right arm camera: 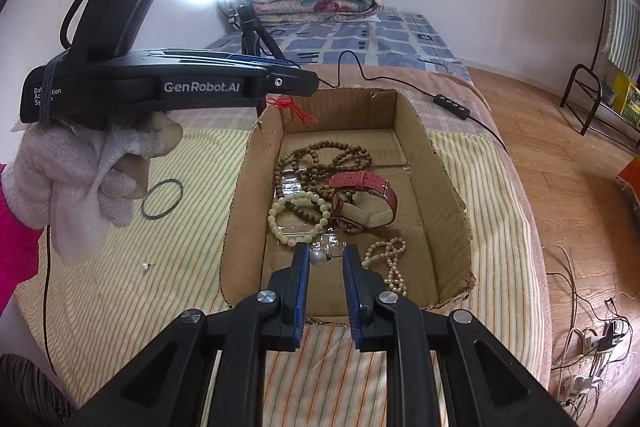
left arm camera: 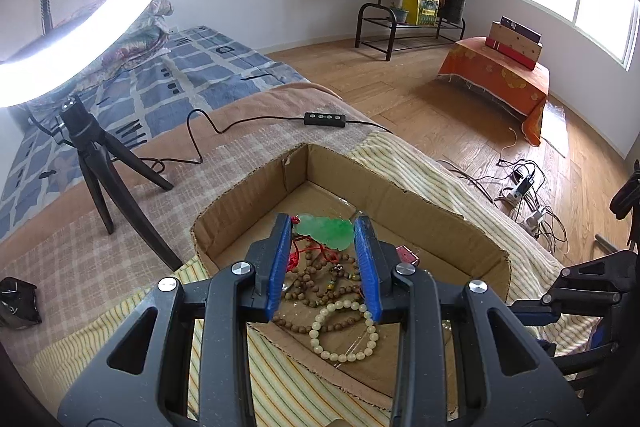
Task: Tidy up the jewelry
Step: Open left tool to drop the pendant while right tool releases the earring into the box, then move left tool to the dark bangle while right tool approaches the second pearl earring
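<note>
A shallow cardboard box (right arm camera: 436,163) lies on a striped cloth. In it lie a brown wooden bead string (right arm camera: 320,155), a pale bead bracelet (right arm camera: 280,223), a red-strapped watch (right arm camera: 364,199) and a small cream bead strand (right arm camera: 390,263). My left gripper (left arm camera: 323,223) holds a green jade pendant (left arm camera: 328,229) with red cord between its fingers, above the box. It also shows in the right wrist view (right arm camera: 280,83), with the red cord (right arm camera: 296,109) hanging below. My right gripper (right arm camera: 326,255) is open over the box's near end, with a pearl earring (right arm camera: 318,258) at its left finger.
A black ring (right arm camera: 162,198) and a small pearl stud (right arm camera: 145,267) lie on the cloth left of the box. A ring light on a black tripod (left arm camera: 96,163) stands behind, its cable and controller (left arm camera: 324,119) across the bed. Cables and power strips (left arm camera: 524,187) lie on the floor at right.
</note>
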